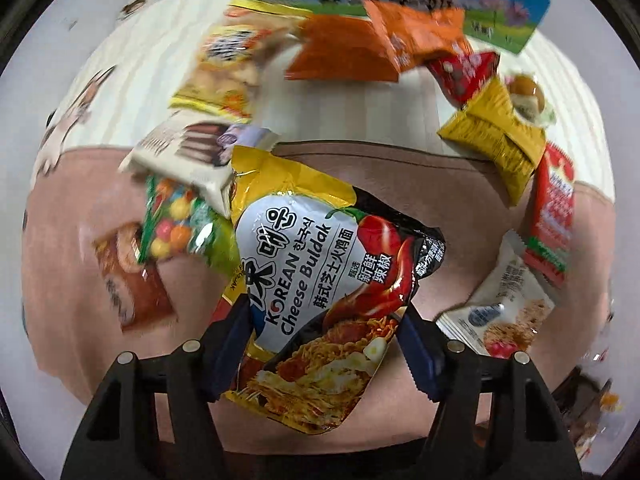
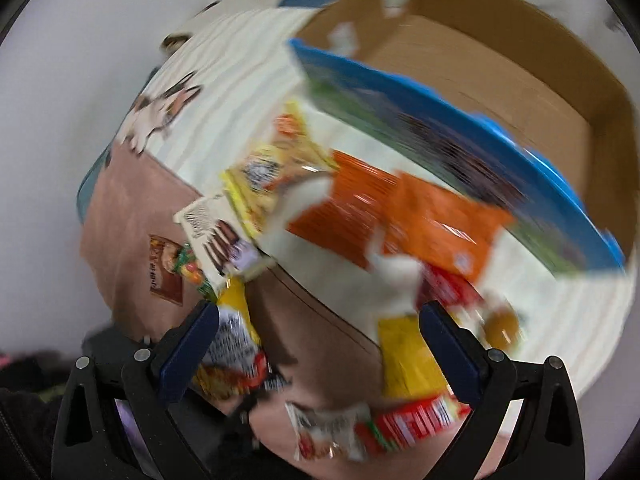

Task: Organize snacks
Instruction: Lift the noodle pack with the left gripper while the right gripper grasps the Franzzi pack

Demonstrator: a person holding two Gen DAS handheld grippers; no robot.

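Left hand-held gripper [image 1: 326, 340] steeply downward (clamping noodle packet [image 1: 320, 280])

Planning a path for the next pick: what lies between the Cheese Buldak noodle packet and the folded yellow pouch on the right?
Left wrist view: bare pink cloth lies between the noodle packet and the yellow pouch; no snack sits there.

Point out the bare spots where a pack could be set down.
Free: the pink cloth between the noodle pack and the yellow bag; the cream strip below the orange packs; the empty cardboard box. Crowded: the candy bag side and the right edge.
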